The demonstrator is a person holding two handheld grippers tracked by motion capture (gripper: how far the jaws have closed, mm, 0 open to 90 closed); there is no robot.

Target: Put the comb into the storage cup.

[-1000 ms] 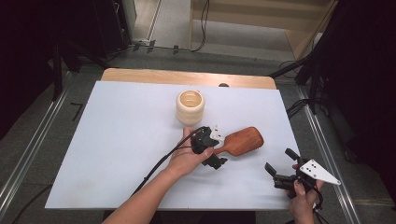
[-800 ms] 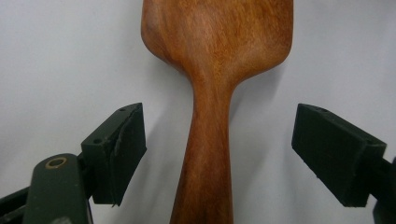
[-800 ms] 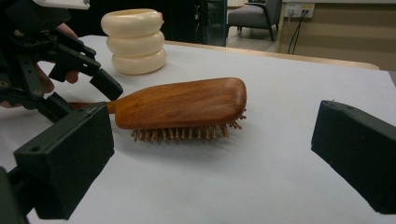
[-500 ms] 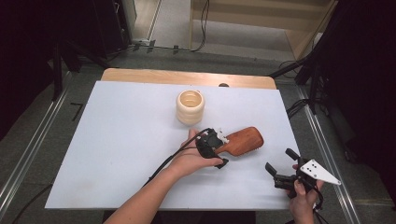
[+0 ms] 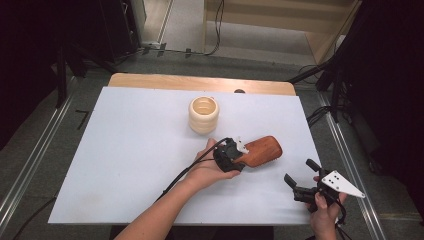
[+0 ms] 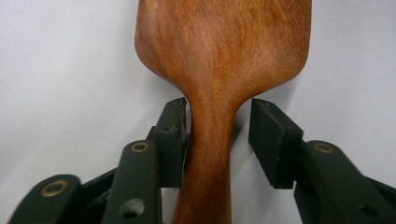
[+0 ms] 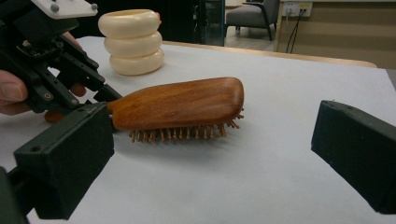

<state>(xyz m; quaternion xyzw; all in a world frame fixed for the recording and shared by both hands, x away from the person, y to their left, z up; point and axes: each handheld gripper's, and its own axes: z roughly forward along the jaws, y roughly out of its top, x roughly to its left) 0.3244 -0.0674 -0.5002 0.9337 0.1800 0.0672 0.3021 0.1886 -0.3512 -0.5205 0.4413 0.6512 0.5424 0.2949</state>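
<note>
- The wooden hairbrush [image 5: 261,150] lies bristles-down on the white table cover [image 5: 125,150], right of centre, its handle pointing toward the person's left hand [image 5: 210,170].
- In the left gripper view the brush's back [image 6: 224,46] fills the top and the narrow handle runs down between the two black jaws.
- The left gripper [image 5: 235,156] has its jaws around that handle, and they have just been closing: the one pad [image 6: 173,140] sits against the wood, while the other stands just off it with a thin gap, so there is no full pinch yet.
- In the right gripper view the brush rests on its bristles [image 7: 182,133], with the left gripper [image 7: 105,95] at its handle end.
- The right gripper [image 5: 299,176] hovers near the table's right front corner, well apart from the brush, jaws spread wide and holding nothing.
- Behind the brush stands a cream ribbed cup [image 5: 204,115], upright, apart from it.
</note>
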